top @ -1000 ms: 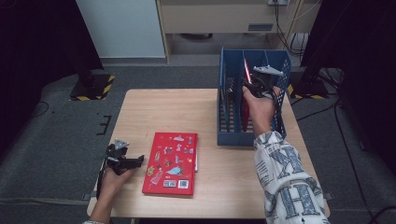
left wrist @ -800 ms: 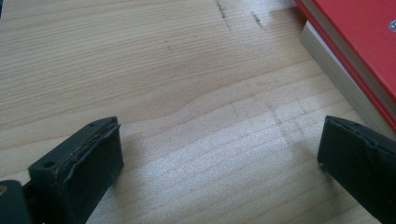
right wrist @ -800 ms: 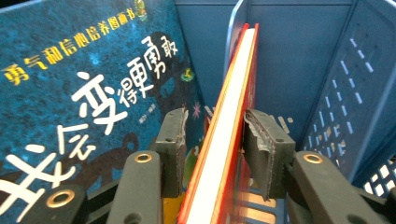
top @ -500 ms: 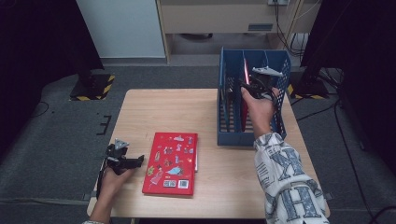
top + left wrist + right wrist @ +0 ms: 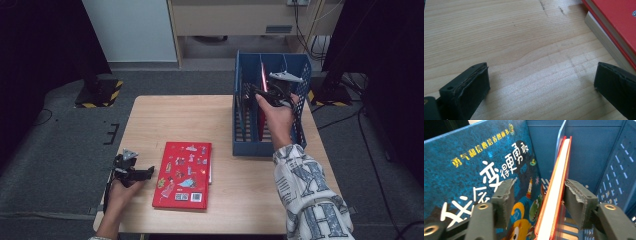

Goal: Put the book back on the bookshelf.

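Note:
A red book [image 5: 557,177] stands upright on its edge in the blue basket [image 5: 245,140], seen as a red strip [image 5: 263,75] from above. My right gripper [image 5: 539,188] reaches into the basket astride this book. Its jaws have just been opening, and the left pad [image 5: 504,195] now stands clear of the cover, so nothing is gripped. A blue picture book [image 5: 474,162] leans beside it. A second red book [image 5: 184,175] lies flat on the table. My left gripper [image 5: 149,172] rests open just left of that book [image 5: 614,17], with bare wood between its jaws [image 5: 542,75].
The wooden table [image 5: 180,120] stands on grey floor with dark surroundings. The basket takes up the table's far right part. A person's patterned sleeve [image 5: 305,195] comes in at the lower right. Cables [image 5: 350,120] trail on the floor to the right.

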{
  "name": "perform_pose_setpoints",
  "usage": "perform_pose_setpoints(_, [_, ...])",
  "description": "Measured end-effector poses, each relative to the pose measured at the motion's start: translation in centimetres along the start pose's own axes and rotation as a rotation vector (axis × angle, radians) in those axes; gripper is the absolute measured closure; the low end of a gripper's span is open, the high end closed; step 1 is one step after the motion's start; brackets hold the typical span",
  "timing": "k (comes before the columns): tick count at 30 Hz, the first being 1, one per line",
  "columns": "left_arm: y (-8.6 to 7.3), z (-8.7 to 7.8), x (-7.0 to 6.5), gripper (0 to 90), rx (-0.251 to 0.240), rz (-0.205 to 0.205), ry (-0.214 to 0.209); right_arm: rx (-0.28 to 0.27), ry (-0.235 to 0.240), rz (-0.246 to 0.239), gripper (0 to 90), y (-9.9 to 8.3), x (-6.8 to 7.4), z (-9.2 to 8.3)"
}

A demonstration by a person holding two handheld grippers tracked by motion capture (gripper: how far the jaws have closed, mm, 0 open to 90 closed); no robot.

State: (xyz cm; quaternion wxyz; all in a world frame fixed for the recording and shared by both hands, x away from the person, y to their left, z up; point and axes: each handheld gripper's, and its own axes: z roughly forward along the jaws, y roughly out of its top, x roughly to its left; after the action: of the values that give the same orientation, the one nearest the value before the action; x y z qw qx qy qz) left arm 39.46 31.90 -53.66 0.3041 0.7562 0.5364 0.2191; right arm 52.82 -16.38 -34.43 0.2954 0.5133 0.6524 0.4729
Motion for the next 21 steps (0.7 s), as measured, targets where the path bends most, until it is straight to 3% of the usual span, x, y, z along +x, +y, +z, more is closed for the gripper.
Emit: perform_pose_setpoints(21, [0.0,0.0,0.0,0.0,0.0,0.0,0.0,-0.014,0.054,-0.032,20.5,0.07,0.29,-0.52])
